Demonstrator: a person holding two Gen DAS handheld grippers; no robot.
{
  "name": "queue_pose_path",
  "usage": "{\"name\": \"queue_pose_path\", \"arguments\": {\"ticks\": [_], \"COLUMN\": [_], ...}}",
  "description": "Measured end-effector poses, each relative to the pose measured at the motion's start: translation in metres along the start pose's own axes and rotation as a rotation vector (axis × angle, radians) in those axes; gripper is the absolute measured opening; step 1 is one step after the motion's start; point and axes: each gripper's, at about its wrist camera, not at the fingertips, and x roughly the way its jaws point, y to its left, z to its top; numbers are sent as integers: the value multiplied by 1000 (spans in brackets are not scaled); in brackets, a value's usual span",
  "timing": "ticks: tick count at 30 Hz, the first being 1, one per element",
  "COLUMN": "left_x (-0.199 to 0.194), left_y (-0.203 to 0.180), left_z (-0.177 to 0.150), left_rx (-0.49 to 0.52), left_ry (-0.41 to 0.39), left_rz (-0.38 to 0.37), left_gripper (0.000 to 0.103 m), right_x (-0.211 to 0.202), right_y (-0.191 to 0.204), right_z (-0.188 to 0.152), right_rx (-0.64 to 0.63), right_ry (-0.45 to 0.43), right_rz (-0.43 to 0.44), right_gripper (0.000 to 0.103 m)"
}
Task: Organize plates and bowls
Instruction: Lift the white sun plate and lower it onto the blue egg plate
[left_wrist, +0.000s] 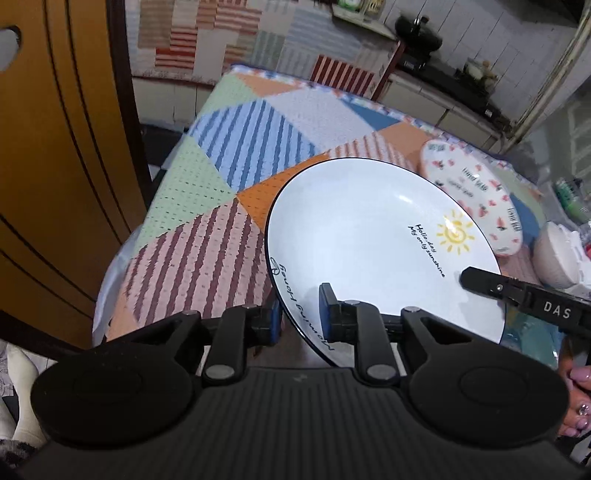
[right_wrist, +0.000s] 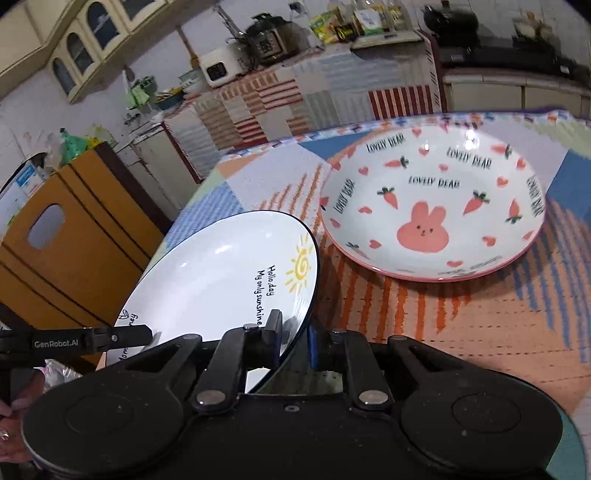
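Patchwork tablecloth (right_wrist: 461, 332) bears the rabbit plate (right_wrist: 432, 206). Left gripper (left_wrist: 301, 314) and right gripper (right_wrist: 293, 339) both clamp the sunshine plate (right_wrist: 221, 273), lifted beside it. Next: stack it onto the rabbit plate.

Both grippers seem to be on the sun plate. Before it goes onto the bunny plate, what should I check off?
1. Left gripper straddles the rim of the sun plate: ok.
2. Right gripper straddles the opposite rim: ok.
3. Clamping firm enough on either side: cannot tell.
4. Sun plate level: not ok, tilted.
5. Bunny plate empty, flat on the tablecloth: ok.
6. Sun plate clear of the bunny plate: ok.
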Motion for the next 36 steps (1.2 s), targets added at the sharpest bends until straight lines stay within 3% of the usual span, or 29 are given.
{"name": "queue_pose_path", "arguments": {"ticks": [7,18,26,36], "left_x": [-61,-131,-129,-96], "left_y": [-19,-73,-109,-135], "left_z": [-12,-47,-77,-93], "left_rx": [-6,73,107,146], "left_ry": [4,-43,11,99], "left_rz": [-46,-128,-146,-140], "left_gripper": [19,20,20,20], "right_x": [-69,-176,-210,-206], "right_y": [24,25,-4,-44], "right_z": [-5,-24,-55,-77], "right_rx": [-133,-185,-163,-111], "right_ry": [-43,-120,-107,-49], "right_rz": [22,13,-11,-29], "right_gripper": [20,20,21,21]}}
